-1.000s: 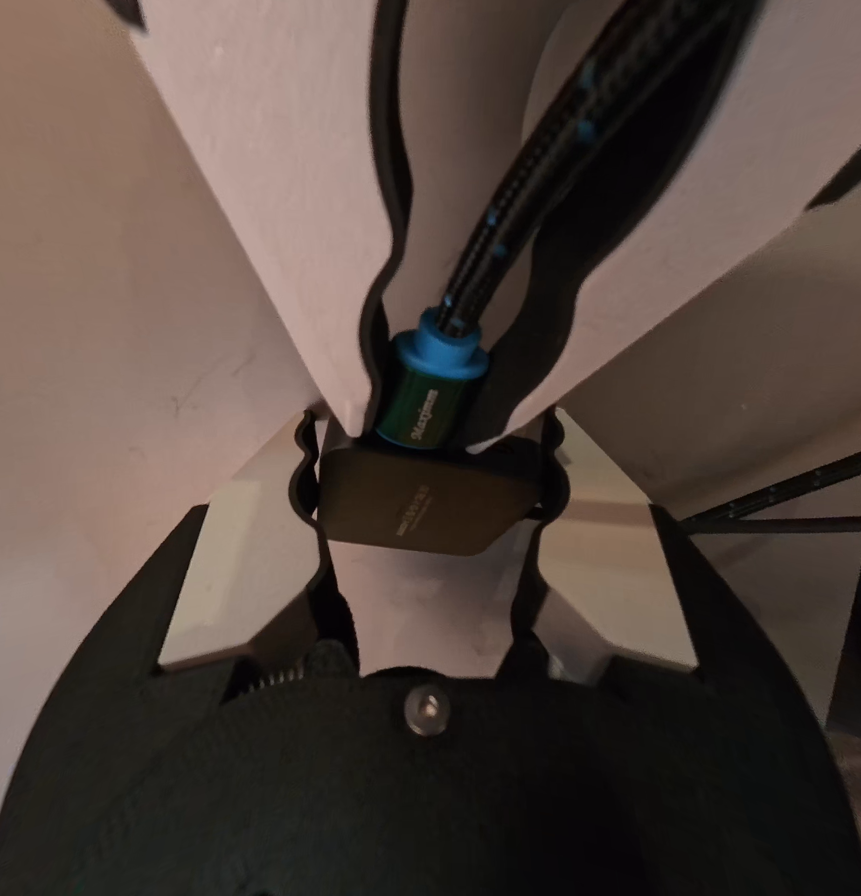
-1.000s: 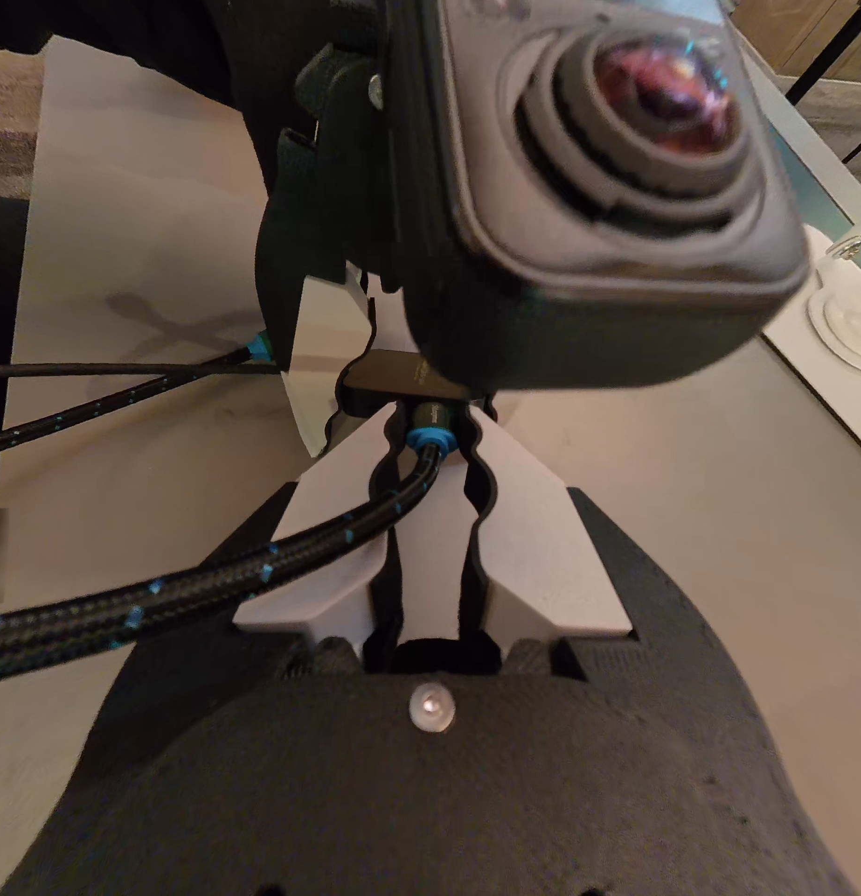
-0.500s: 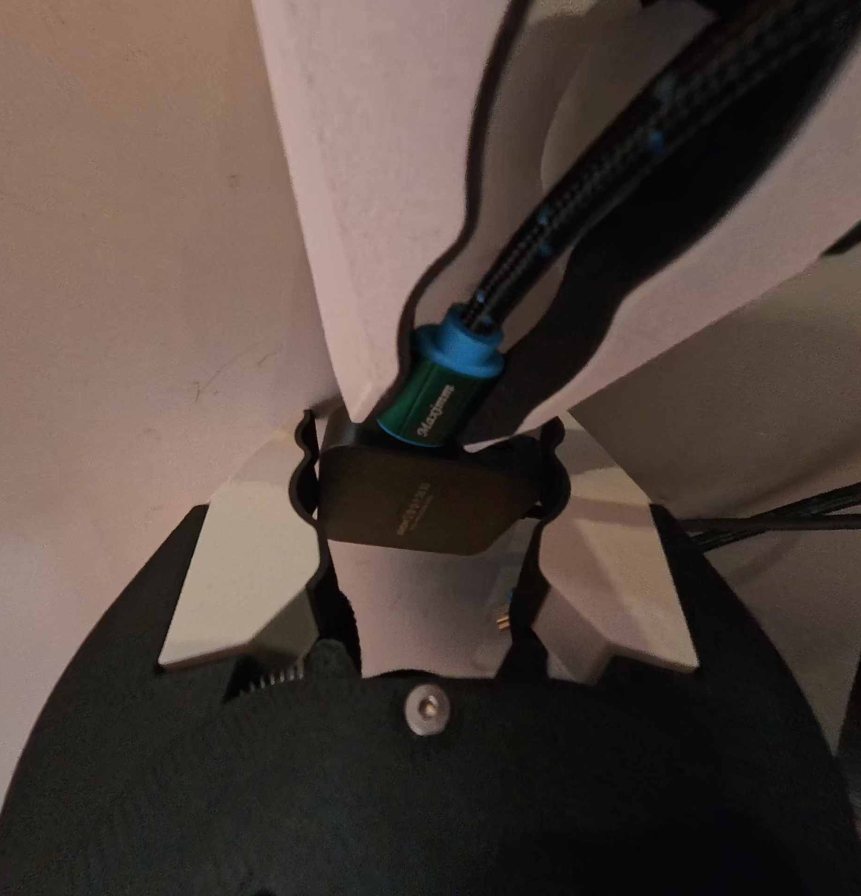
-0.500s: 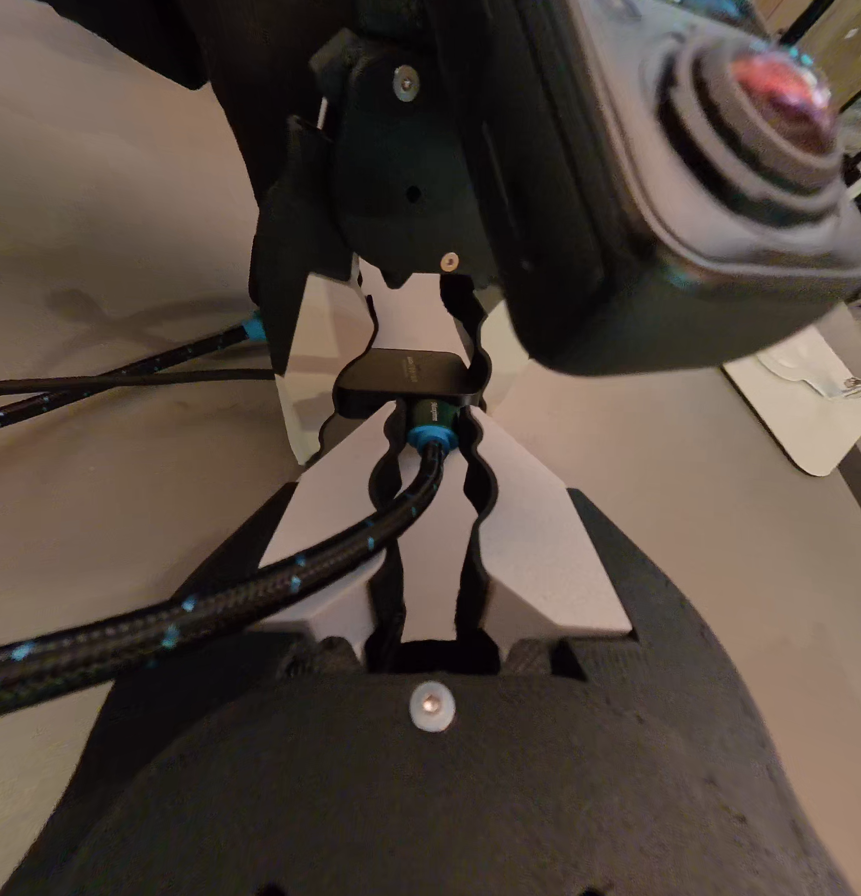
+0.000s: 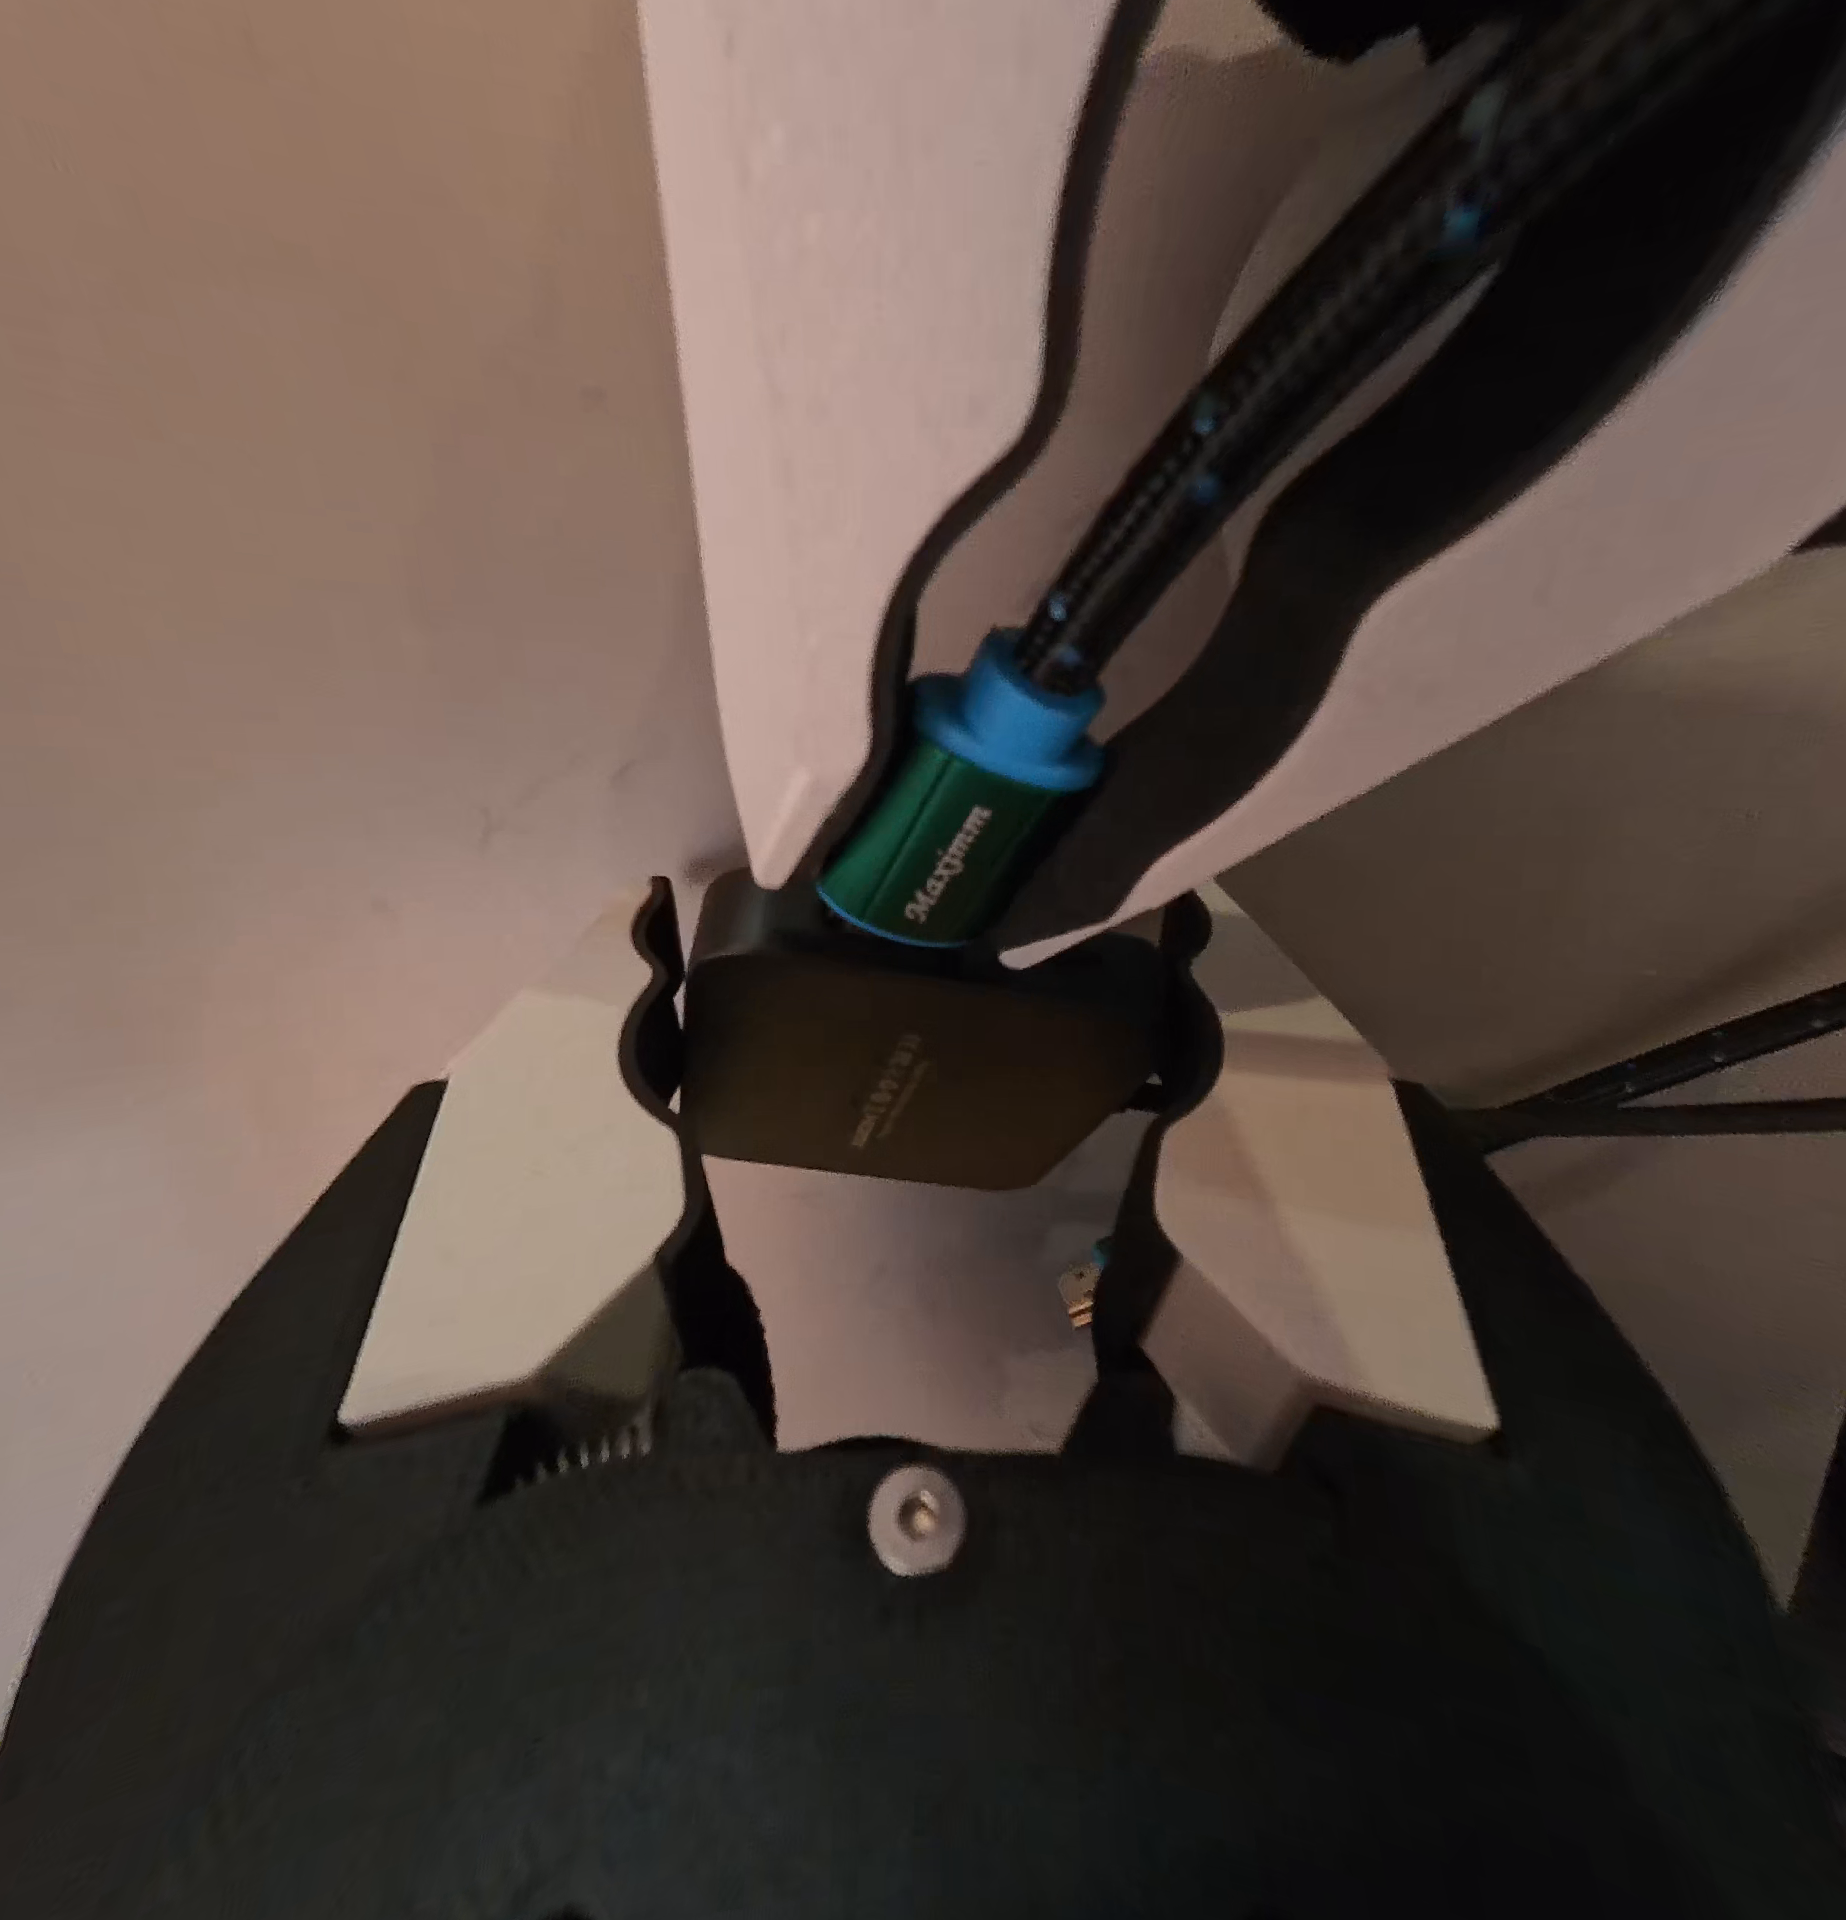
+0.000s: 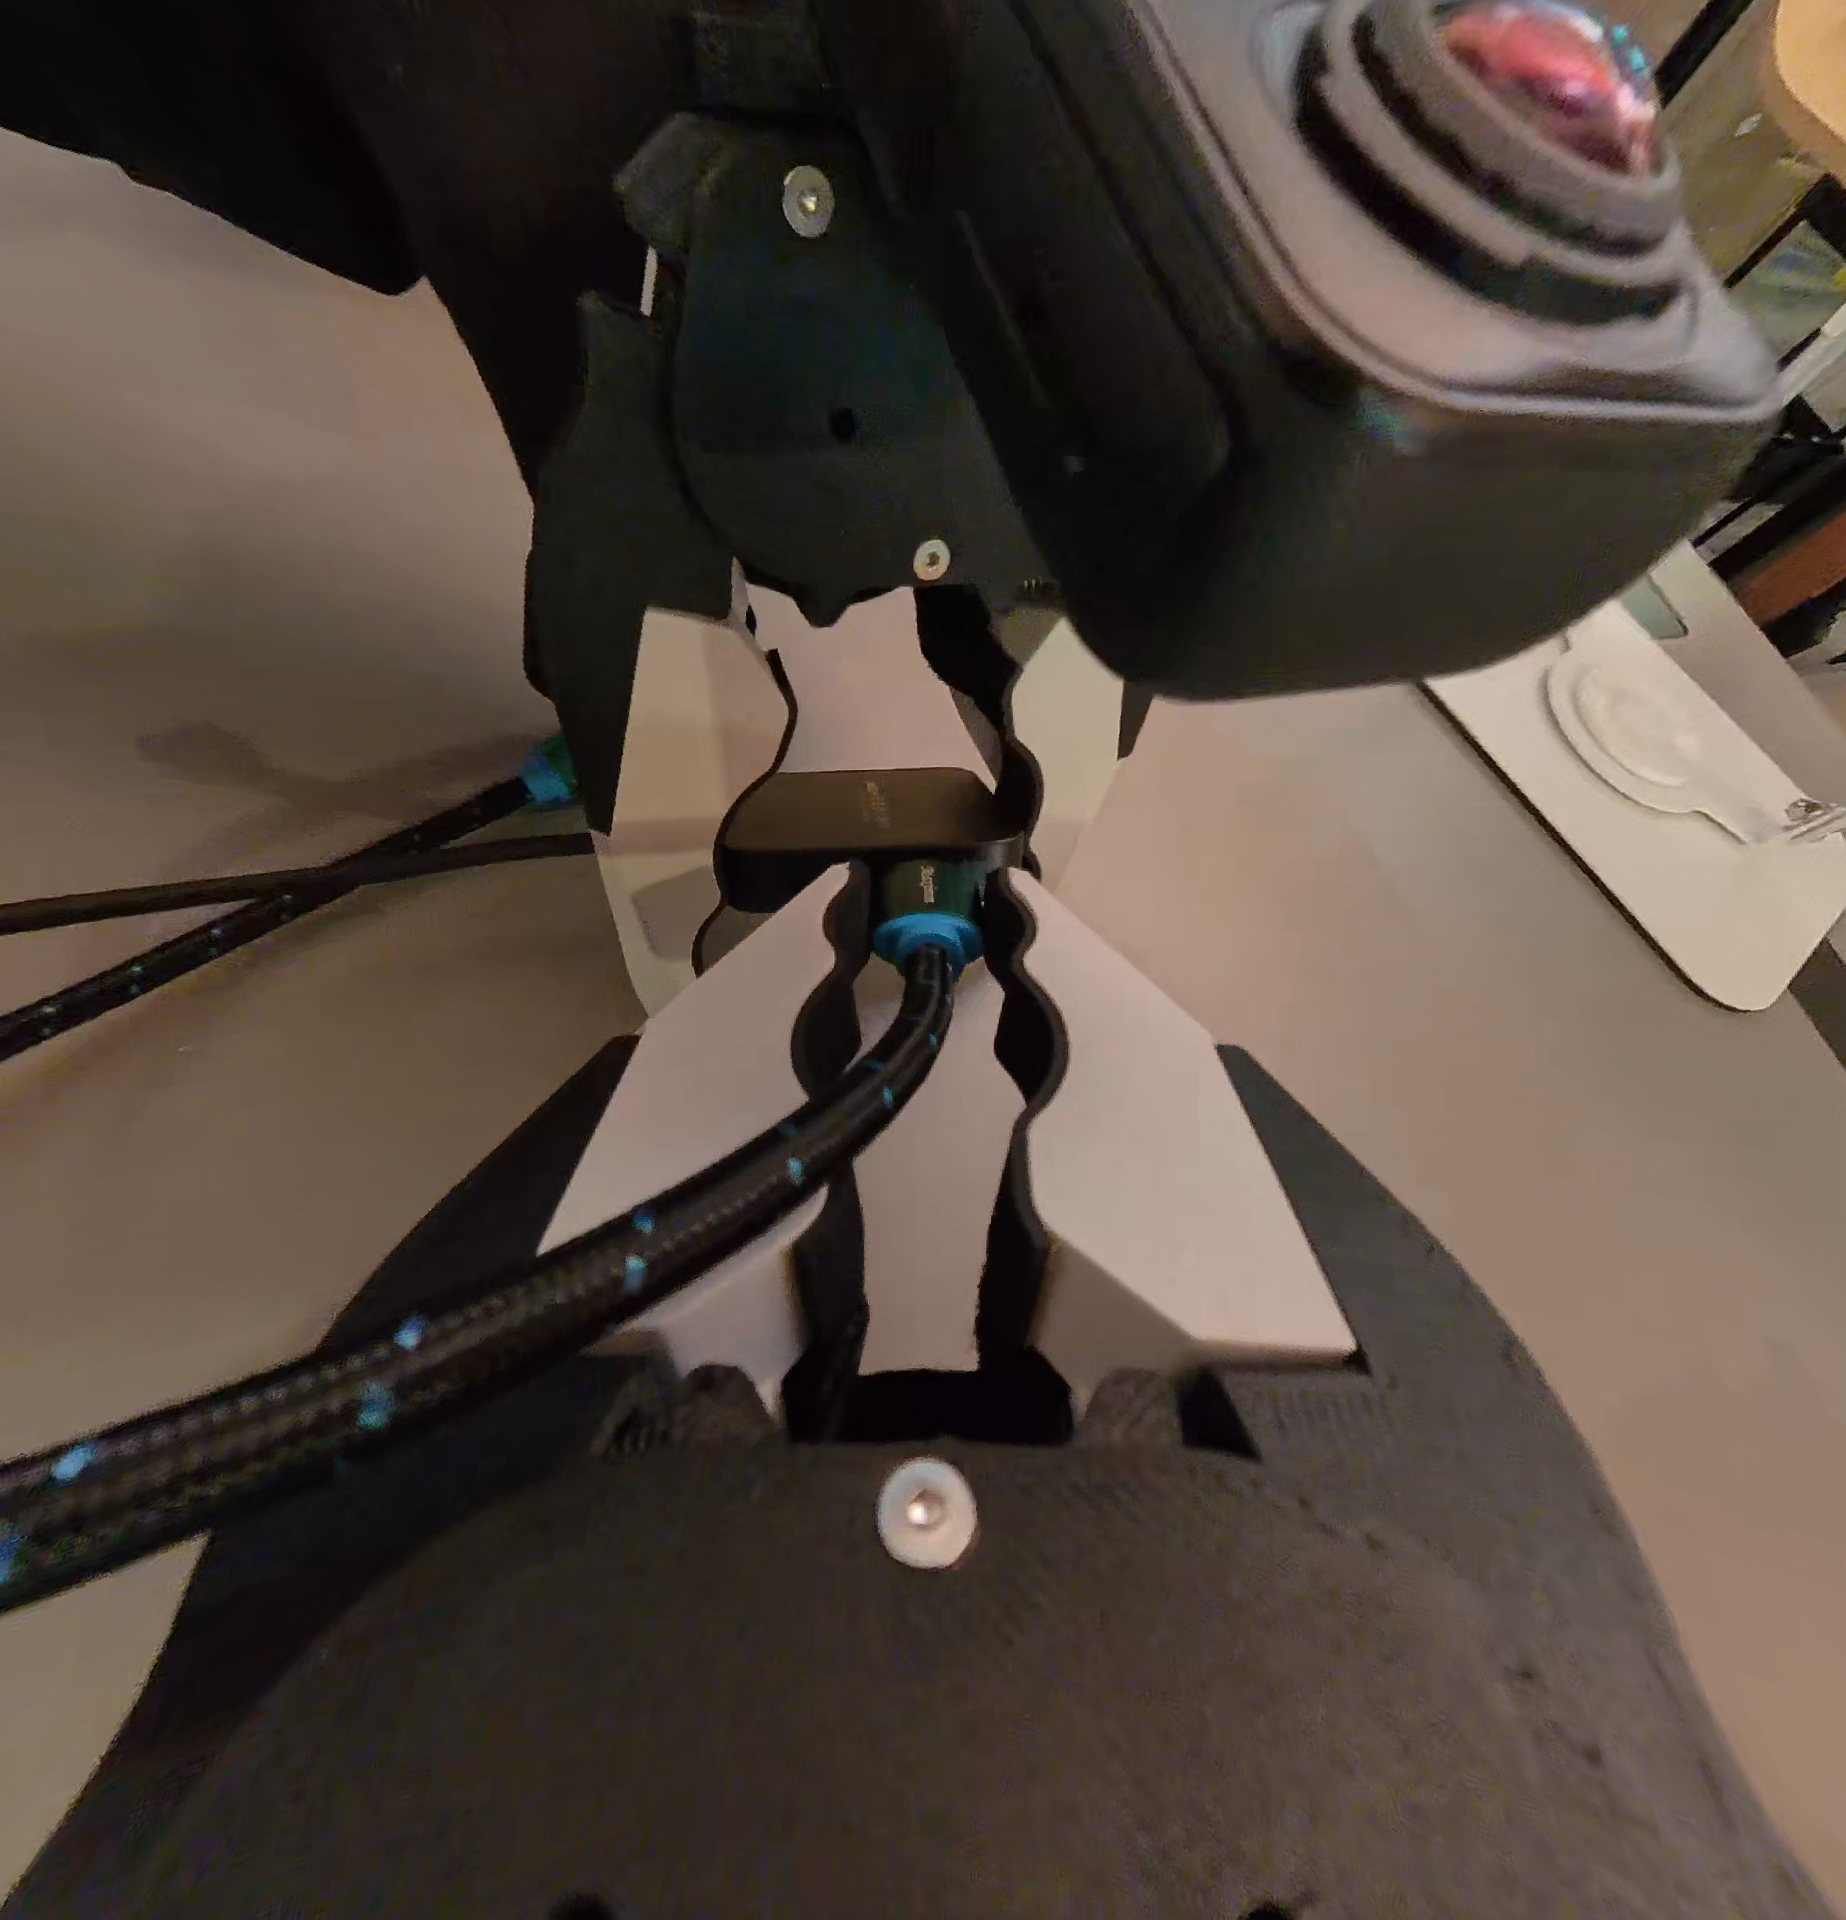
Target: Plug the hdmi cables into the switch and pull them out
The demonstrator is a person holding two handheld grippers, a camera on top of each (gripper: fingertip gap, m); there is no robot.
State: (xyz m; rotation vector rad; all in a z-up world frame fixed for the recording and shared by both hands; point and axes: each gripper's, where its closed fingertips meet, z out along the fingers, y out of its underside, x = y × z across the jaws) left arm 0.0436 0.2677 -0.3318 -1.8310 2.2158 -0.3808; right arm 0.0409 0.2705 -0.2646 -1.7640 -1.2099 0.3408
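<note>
Step in hand: green plug (image 5: 945,852) seated against the far edge of the switch (image 5: 919,1060), cable (image 6: 628,1257) trailing near-left; whether mid-insertion or mid-pull cannot be told

Next move, as judged: a straight push or pull along the plug's axis, the switch held steady, no twisting

Left gripper (image 5: 919,1039): narrowed onto the switch, one finger on each side edge, holding it above the table (image 6: 1366,1039)

Right gripper (image 6: 924,894): nearly closed, fingertips pinching the plug just behind the switch

Spare cables (image 6: 223,914): two, lying on the table at far left, unplugged
</note>
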